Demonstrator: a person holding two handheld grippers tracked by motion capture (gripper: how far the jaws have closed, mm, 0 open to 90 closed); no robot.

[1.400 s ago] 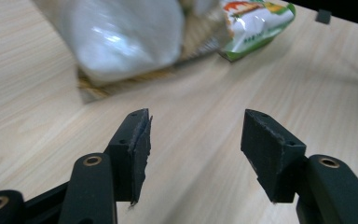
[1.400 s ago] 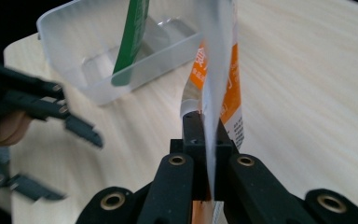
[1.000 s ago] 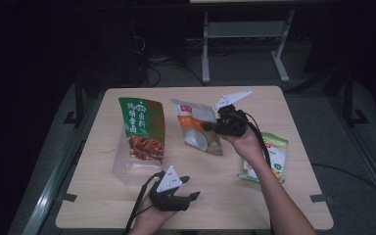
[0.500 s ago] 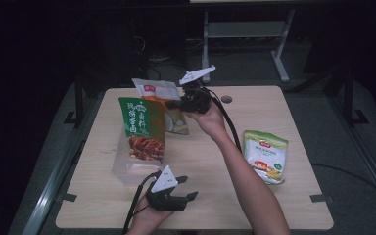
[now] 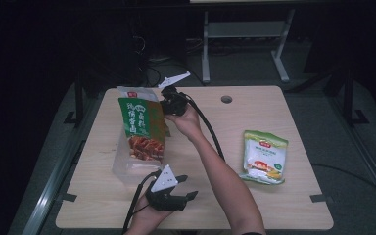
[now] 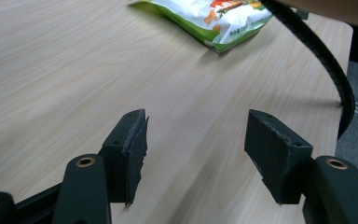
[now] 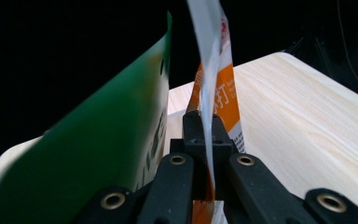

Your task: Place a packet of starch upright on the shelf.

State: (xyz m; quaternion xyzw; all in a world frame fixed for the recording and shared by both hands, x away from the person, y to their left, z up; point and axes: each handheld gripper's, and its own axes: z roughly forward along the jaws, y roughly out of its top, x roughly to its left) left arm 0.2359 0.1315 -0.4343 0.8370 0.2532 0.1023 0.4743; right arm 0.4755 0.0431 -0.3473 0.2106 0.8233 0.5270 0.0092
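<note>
My right gripper [image 5: 168,105] is shut on the edge of an orange-and-white snack pouch [image 5: 131,91], which it holds upright just behind a tall green snack bag [image 5: 139,125]. The green bag stands in a clear plastic box [image 5: 125,170] at the table's left. In the right gripper view the jaws pinch the thin pouch [image 7: 224,95] at my gripper [image 7: 207,133], with the green bag [image 7: 121,149] close on the left. My left gripper [image 5: 190,186] rests open near the front edge. Its jaws [image 6: 196,140] hold nothing above the bare wood.
A green-and-white food bag [image 5: 264,156] lies flat at the table's right, also seen ahead of the left gripper [image 6: 209,16]. The right gripper's black cable [image 6: 328,70] arcs over the wooden table [image 5: 215,205]. A round hole [image 5: 226,99] sits near the far edge.
My right gripper has carried the orange-and-white pouch leftward from the table's middle to behind the green bag. The left gripper has stayed in place.
</note>
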